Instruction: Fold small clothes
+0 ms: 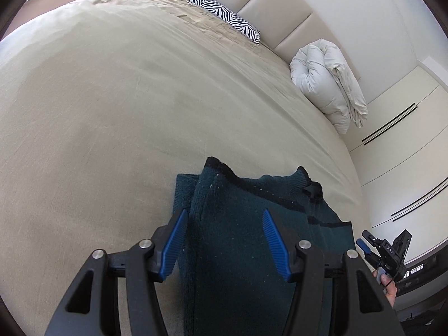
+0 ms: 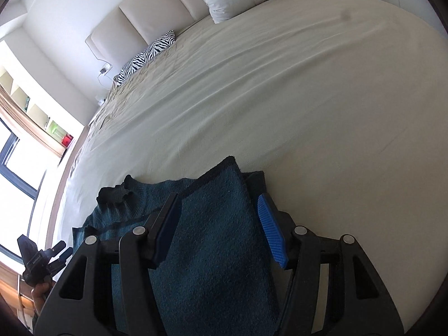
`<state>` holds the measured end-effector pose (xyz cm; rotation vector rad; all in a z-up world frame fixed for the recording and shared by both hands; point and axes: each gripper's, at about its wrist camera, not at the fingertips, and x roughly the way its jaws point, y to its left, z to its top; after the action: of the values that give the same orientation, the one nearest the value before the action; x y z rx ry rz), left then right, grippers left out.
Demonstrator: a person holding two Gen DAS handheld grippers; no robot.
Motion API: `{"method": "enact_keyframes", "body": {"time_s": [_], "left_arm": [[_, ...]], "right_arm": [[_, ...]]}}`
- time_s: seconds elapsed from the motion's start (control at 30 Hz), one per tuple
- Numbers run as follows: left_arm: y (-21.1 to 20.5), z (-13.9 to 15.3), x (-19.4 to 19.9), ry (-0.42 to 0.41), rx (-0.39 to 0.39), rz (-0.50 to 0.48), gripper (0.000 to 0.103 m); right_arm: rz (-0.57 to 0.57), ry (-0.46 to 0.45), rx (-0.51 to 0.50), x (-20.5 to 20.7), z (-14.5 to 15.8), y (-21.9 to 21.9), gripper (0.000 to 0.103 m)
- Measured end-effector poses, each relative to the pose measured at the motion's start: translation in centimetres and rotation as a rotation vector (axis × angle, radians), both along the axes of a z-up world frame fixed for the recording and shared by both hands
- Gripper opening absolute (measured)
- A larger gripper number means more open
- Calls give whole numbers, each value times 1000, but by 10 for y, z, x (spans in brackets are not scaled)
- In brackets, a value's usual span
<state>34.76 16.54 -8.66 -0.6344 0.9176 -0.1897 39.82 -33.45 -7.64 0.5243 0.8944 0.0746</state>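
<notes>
A dark teal knitted garment with black trim (image 1: pixel 238 224) lies partly folded on the beige bed sheet (image 1: pixel 112 98). It also shows in the right wrist view (image 2: pixel 212 238). My left gripper (image 1: pixel 224 215) is open, its blue pads (image 1: pixel 175 246) spread just above one folded side. My right gripper (image 2: pixel 218 204) is open over the other folded side, holding nothing. The right gripper shows at the lower right of the left wrist view (image 1: pixel 386 249). The left gripper shows at the lower left of the right wrist view (image 2: pixel 42 257).
A zebra-striped pillow (image 1: pixel 224 14) and a rolled white duvet (image 1: pixel 327 84) lie at the padded headboard (image 1: pixel 280 14). White wardrobe doors (image 1: pixel 406 154) stand beside the bed. A window (image 2: pixel 16 168) and shelves are on the other side.
</notes>
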Motion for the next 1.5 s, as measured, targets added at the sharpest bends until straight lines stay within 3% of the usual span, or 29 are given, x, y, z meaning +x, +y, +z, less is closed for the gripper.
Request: {"method": "enact_keyframes", "body": {"time_s": [0.2, 0.27, 0.33, 0.4, 0.47, 0.53, 0.97, 1.2, 1.27, 1.33, 1.4, 1.5], "left_arm": [[-15, -2, 5, -24, 61, -34, 56], [-16, -4, 7, -20, 56, -38, 46], [-16, -7, 8, -14, 58, -44, 25], [-17, -9, 9, -8, 70, -51, 12], [-17, -11, 8, -8, 76, -48, 10], [-16, -12, 7, -10, 77, -39, 9], [4, -25, -2, 1, 18, 73, 9], [15, -28, -4, -2, -62, 75, 17], [20, -22, -9, -4, -69, 105, 23], [26, -8, -18, -39, -40, 155, 38], [26, 9, -24, -81, -8, 168, 39], [8, 32, -21, -131, 27, 92, 40]], "right_arm": [[48, 21, -82, 25, -5, 10, 49], [53, 38, -111, 33, -9, 15, 43], [56, 55, -142, 39, -13, 19, 31], [60, 63, -186, 43, -16, 26, 26], [67, 78, -245, 45, -19, 32, 13], [53, 84, -279, 46, -21, 35, 7], [-80, 81, -216, 38, -35, 14, 5], [-102, 74, -120, 36, -42, 9, 7], [-115, 72, -125, 28, -37, 9, 14], [-145, 49, -143, 16, -26, 10, 20], [-157, 18, -125, 3, -17, 10, 20], [-80, -23, -40, -12, -4, 20, 21]]}}
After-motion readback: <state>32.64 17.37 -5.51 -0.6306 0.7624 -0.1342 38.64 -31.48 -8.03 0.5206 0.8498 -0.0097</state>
